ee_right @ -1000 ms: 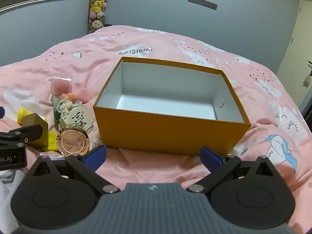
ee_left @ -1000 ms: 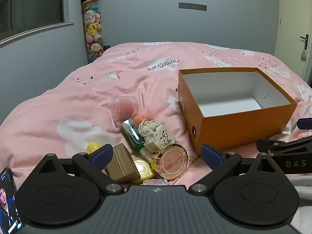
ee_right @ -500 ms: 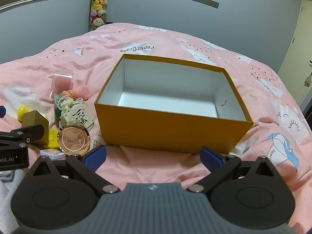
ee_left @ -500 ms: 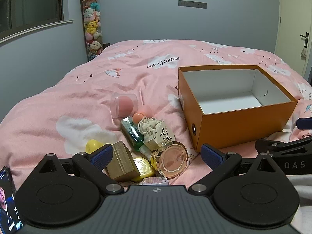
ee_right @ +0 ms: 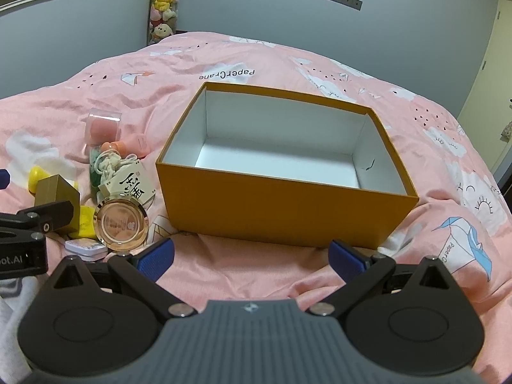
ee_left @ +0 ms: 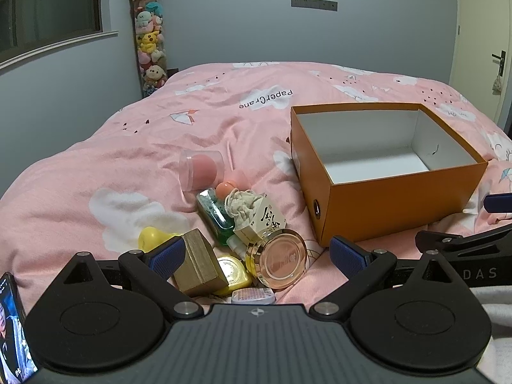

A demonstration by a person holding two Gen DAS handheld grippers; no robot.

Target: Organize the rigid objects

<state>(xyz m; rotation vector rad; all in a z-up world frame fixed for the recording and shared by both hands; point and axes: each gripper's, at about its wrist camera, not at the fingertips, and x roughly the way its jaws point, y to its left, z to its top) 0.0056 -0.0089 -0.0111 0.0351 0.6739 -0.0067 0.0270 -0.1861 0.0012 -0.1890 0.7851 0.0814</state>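
An open, empty orange box with a white inside sits on the pink bed; it also shows in the right wrist view. Left of it lies a pile of small items: a round gold compact, a gold cube box, a green bottle, a tagged cloth pouch, a clear case with a pink sponge, yellow pieces. My left gripper is open over the pile, holding nothing. My right gripper is open and empty in front of the box.
A pink quilt covers the bed. A tall tube of plush toys stands at the back wall. A door is at the right. A phone shows at the lower left edge.
Both grippers have tilted or drawn back slightly, so the box and the pile sit lower in the views. Nothing was taken hold of.
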